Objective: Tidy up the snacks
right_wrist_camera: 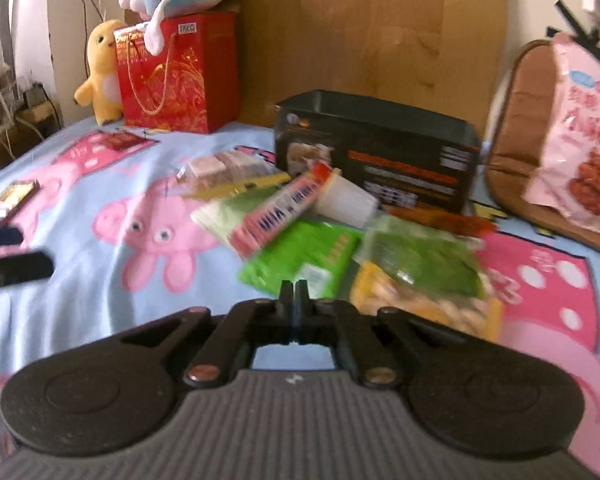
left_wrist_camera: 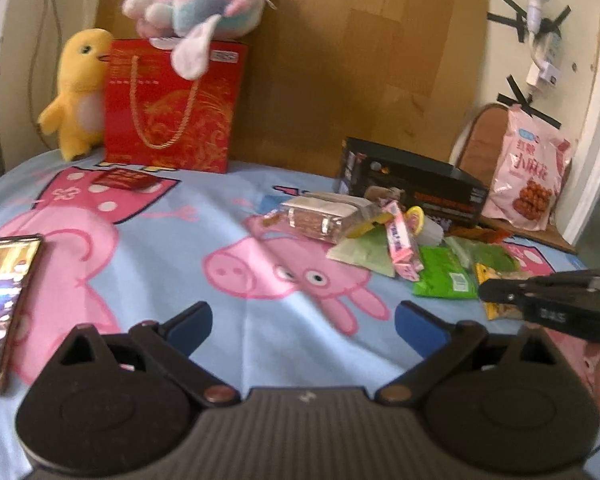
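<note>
Soft daylight, motion blur, fisheye warping

Both grippers: black linkage arms w/ copper rivets, ribbed grey body; left gripper (left_wrist_camera: 303,320) has blue pads.

Open bedsheet (left_wrist_camera: 228,240) left of the snack pile (right_wrist_camera: 300,232); black box (right_wrist_camera: 380,152) just behind.

The left gripper (left_wrist_camera: 303,318) tilts downward with its blue-padded jaws spread wide and nothing between them. The right gripper (right_wrist_camera: 294,292), also angled down, has its jaws pressed together, empty, reaching in at the left gripper's right.
</note>
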`<move>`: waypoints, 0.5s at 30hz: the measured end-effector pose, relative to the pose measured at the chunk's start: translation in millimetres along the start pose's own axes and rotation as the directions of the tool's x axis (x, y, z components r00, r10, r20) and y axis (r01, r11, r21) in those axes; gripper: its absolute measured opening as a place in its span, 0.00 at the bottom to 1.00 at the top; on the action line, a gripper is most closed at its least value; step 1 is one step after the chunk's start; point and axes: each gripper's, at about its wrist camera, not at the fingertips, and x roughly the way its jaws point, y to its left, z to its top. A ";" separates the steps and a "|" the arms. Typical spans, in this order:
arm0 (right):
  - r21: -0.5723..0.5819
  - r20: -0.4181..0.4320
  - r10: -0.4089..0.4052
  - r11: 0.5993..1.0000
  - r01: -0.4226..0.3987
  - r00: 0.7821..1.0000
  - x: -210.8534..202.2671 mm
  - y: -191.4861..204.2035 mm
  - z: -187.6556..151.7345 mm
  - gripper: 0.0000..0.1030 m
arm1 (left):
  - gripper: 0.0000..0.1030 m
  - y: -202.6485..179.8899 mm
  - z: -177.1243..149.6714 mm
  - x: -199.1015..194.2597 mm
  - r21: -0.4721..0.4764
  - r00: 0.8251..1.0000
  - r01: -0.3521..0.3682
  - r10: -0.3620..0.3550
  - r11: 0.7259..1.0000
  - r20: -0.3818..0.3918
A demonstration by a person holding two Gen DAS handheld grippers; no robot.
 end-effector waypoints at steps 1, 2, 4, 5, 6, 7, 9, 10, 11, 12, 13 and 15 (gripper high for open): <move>-0.006 0.020 0.009 1.000 -0.008 1.000 -3.2 0.8 1.2 0.07 | 0.95 -2.2 0.2 1.7 -0.003 1.000 0.001 -0.001 1.000 -0.003; -0.012 0.042 0.012 1.000 -0.011 0.999 -3.2 2.4 5.3 0.16 | 0.95 -4.2 0.2 2.2 -0.010 1.000 -0.002 0.002 1.000 -0.002; 0.015 0.086 0.011 1.000 -0.012 0.996 1.1 7.0 14.7 0.63 | 0.94 -5.9 -0.7 0.4 -0.024 1.000 -0.003 0.003 1.000 0.003; 0.044 0.120 0.020 0.999 -0.026 0.993 5.3 6.2 19.7 0.74 | 0.94 -6.8 -0.4 -1.5 -0.025 1.000 -0.006 0.006 1.000 0.003; 0.063 0.134 0.030 0.997 -0.039 0.990 13.3 7.5 26.0 0.72 | 0.94 -6.7 -0.5 -3.4 -0.022 1.000 -0.010 0.010 1.000 0.004; 0.067 0.125 0.035 0.997 -0.044 0.992 21.7 8.7 31.5 0.71 | 0.94 -5.5 -0.6 -5.3 -0.020 1.000 -0.017 0.017 1.000 0.003; 0.056 0.103 0.027 0.998 -0.033 0.994 42.7 15.2 39.3 0.71 | 0.94 -1.1 -0.3 -8.5 -0.030 1.000 -0.023 0.023 0.999 -0.007; 0.024 0.086 0.017 1.000 -0.019 0.996 52.5 20.5 40.5 0.71 | 0.94 2.3 -0.4 -9.7 -0.038 1.000 -0.022 0.022 0.999 -0.011; -0.024 0.065 0.001 1.000 0.001 0.998 62.0 28.1 39.4 0.71 | 0.94 6.1 0.0 -10.6 -0.047 1.000 -0.022 0.021 0.999 -0.017; -0.088 0.044 -0.018 0.996 0.021 0.999 73.0 37.0 37.9 0.71 | 0.94 9.1 0.0 -11.3 -0.055 1.000 -0.021 0.020 0.998 -0.020; -0.133 0.039 -0.030 0.990 0.035 0.999 79.1 42.5 35.3 0.71 | 0.94 11.5 0.0 -11.5 -0.060 1.000 -0.018 0.017 0.998 -0.022; -0.167 0.025 -0.046 0.985 0.049 0.999 86.8 43.4 30.0 0.63 | 0.94 13.4 0.2 -10.6 -0.063 1.000 -0.019 0.017 0.998 -0.024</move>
